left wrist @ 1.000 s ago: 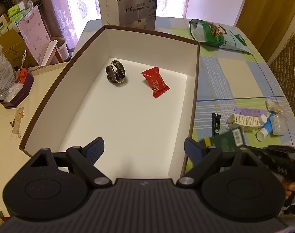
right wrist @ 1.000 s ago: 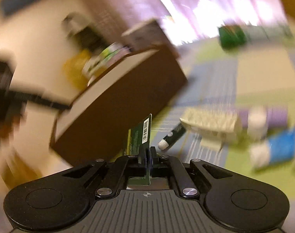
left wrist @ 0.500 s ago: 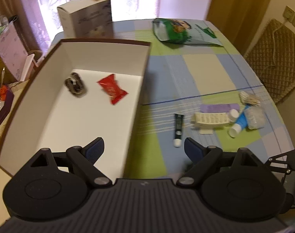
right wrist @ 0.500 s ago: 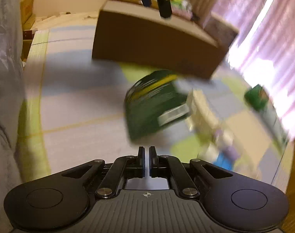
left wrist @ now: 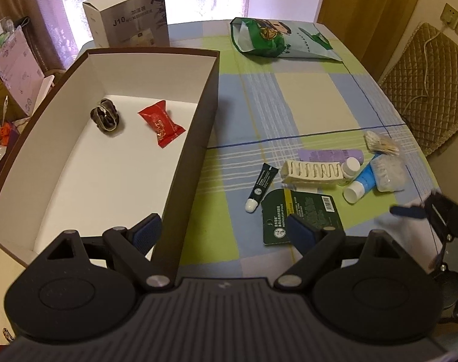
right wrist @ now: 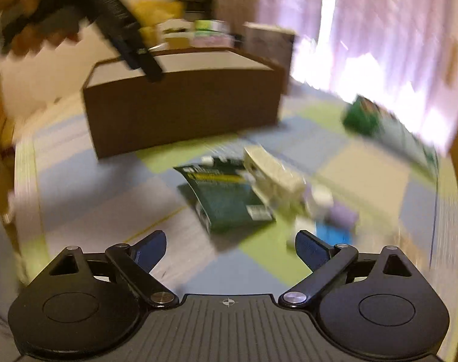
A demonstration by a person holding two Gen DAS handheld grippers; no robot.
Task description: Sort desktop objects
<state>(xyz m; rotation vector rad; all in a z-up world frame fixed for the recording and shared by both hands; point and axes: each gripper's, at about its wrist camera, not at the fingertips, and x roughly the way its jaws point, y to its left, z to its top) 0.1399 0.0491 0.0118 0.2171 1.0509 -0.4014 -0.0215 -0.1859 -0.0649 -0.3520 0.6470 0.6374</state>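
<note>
A brown box (left wrist: 209, 99) with a white inside holds a dark crumpled item (left wrist: 105, 115) and a red candy packet (left wrist: 161, 122). A dark green card packet (left wrist: 301, 209) lies flat on the checked tablecloth; it also shows in the blurred right wrist view (right wrist: 229, 196). Beside it lie a small black tube (left wrist: 260, 187), a white comb-like clip (left wrist: 313, 172), a purple tube (left wrist: 331, 154) and a blue tube (left wrist: 360, 181). My left gripper (left wrist: 225, 230) is open and empty above the box's near right wall. My right gripper (right wrist: 230, 250) is open and empty above the cloth, short of the green packet.
A grey J10 carton (left wrist: 127, 15) stands behind the box. A green snack bag (left wrist: 274, 40) lies at the table's far side. A cotton swab bundle (left wrist: 379, 143) and a clear packet (left wrist: 390, 173) lie at the right. A quilted chair (left wrist: 425, 81) stands to the right.
My right gripper was shut on the green card packet, let it go and opened; the packet now lies flat on the cloth. My left gripper swung right, off the box's middle.
</note>
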